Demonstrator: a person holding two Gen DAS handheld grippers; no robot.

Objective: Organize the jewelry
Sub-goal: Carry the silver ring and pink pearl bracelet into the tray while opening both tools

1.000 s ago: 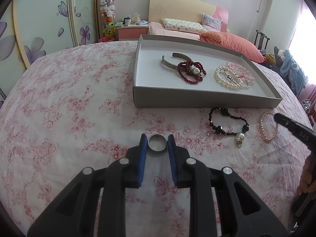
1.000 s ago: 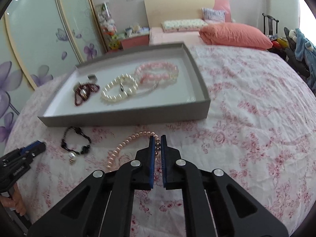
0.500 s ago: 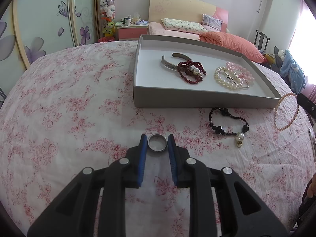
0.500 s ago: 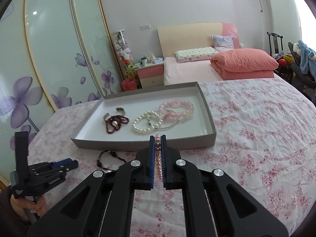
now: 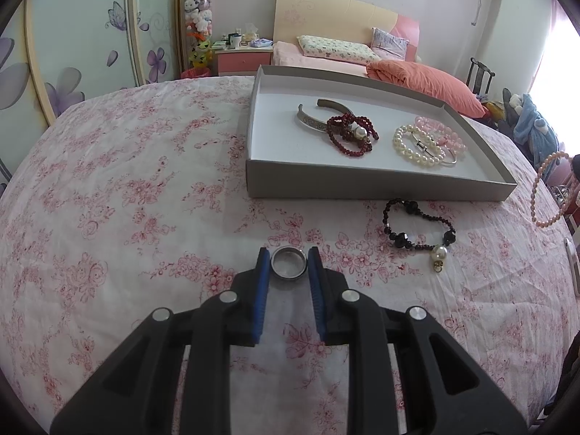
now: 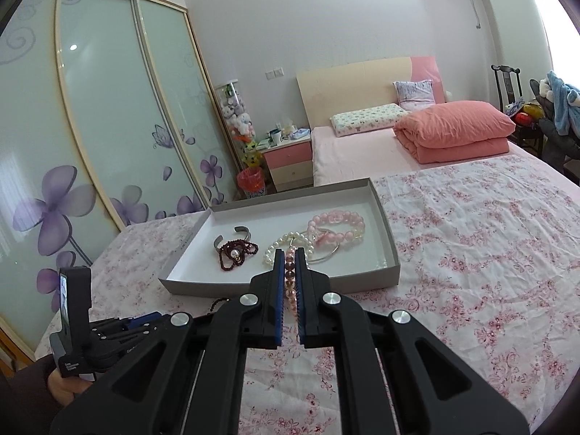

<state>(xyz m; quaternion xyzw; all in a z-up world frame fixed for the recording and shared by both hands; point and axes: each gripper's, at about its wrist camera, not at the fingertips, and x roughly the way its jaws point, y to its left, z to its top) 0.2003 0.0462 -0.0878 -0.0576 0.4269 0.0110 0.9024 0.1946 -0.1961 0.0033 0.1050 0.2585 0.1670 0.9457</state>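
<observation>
My left gripper (image 5: 289, 258) is shut on a silver ring (image 5: 289, 264), low over the floral bedspread (image 5: 127, 199). The right gripper (image 6: 289, 253) is shut on a pink pearl bracelet (image 6: 289, 279), which hangs in the air as a loop (image 5: 543, 192) off the right end of the grey tray (image 5: 362, 185). Inside the tray (image 6: 275, 284) lie a silver cuff (image 5: 311, 121), a dark red bead bracelet (image 5: 349, 136), a white pearl bracelet (image 5: 417, 146) and a pink bead bracelet (image 5: 440, 134). A black bead bracelet (image 5: 417, 228) with a pearl charm rests on the bedspread in front of the tray.
A second bed with a folded coral quilt (image 6: 453, 130) stands beyond the tray. Sliding wardrobe doors (image 6: 90, 127) with purple flowers line the left side. A pink nightstand (image 6: 288, 159) sits by the headboard. A chair with clothes (image 6: 551, 108) is at far right.
The right gripper has lifted the pink pearl bracelet off the bedspread and risen, tilting up toward the tray. The left gripper and its ring have stayed put.
</observation>
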